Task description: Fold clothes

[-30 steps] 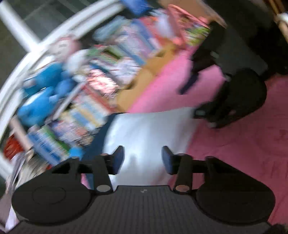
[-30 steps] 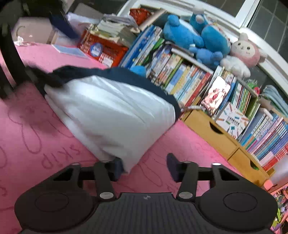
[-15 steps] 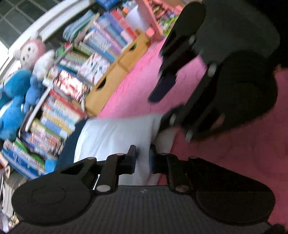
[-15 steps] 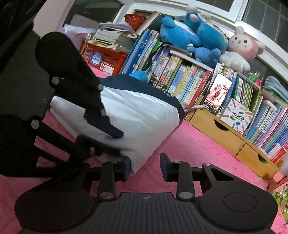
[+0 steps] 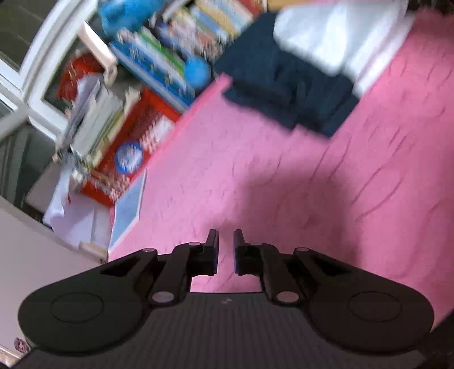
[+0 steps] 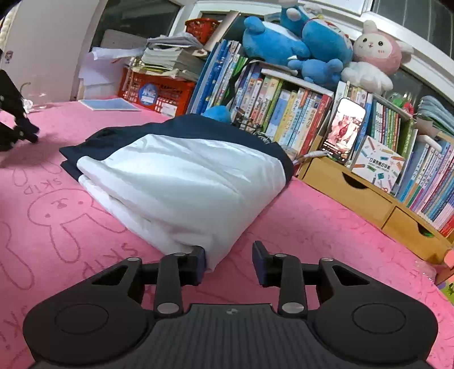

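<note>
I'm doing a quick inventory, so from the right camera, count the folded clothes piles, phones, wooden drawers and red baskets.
Folded clothes pile: 1
Phone: 1
Wooden drawers: 2
Red baskets: 2
Total: 6

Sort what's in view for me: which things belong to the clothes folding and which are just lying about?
Belongs to the job:
- folded white and navy garment on the pink bunny-print cloth
- right gripper, open at the garment's near corner
- left gripper, nearly shut, empty

Lying about:
- row of children's books
- blue plush toys
- pink rabbit plush
- red plastic crate
- lit smartphone
</note>
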